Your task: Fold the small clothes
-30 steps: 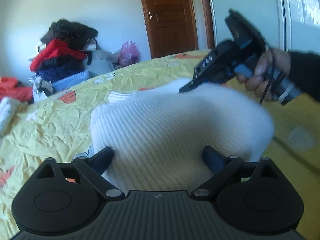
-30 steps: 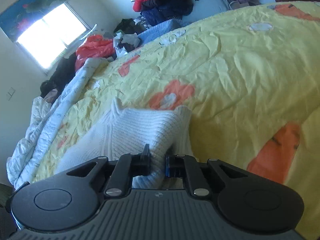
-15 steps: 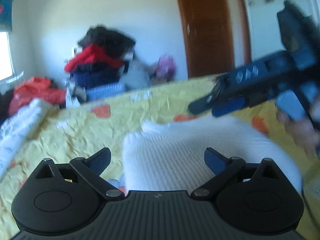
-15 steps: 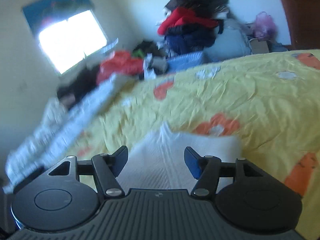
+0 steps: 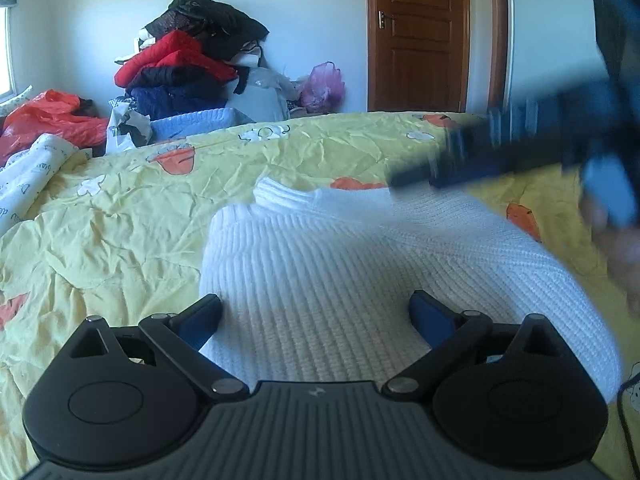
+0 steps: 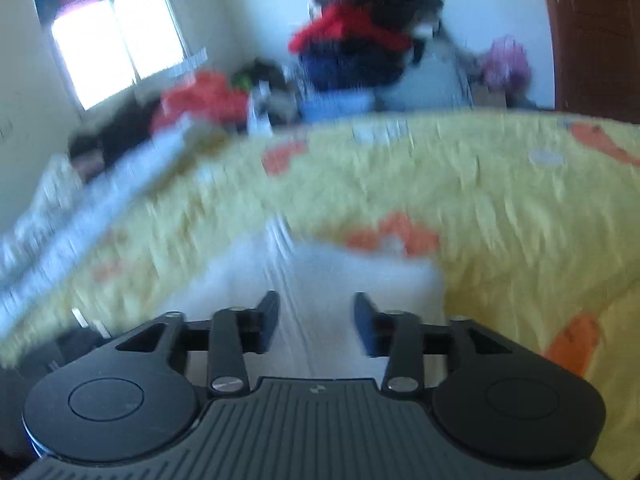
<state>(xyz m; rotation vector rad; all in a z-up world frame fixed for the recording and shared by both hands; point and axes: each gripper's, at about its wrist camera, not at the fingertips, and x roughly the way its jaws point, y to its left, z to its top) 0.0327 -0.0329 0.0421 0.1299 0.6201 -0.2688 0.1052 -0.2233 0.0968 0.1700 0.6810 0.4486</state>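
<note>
So the bed (image 5: 360,148) is filling most of both views, yellow cover with orange flowers, and the white sweater (image 5: 360,264) is lying folded on it in the lower middle of the frame, collar poking up at the far edge. A second ago the right gripper (image 6: 316,318) was pinching the sweater's edge; now its jaws are hanging apart over the knit with nothing between them, and it's swinging away (its view is all blur). The left gripper (image 5: 316,314) is spread wide too, straddling the near part without clamping. I'm guessing this fold is done and both are resetting.
</note>
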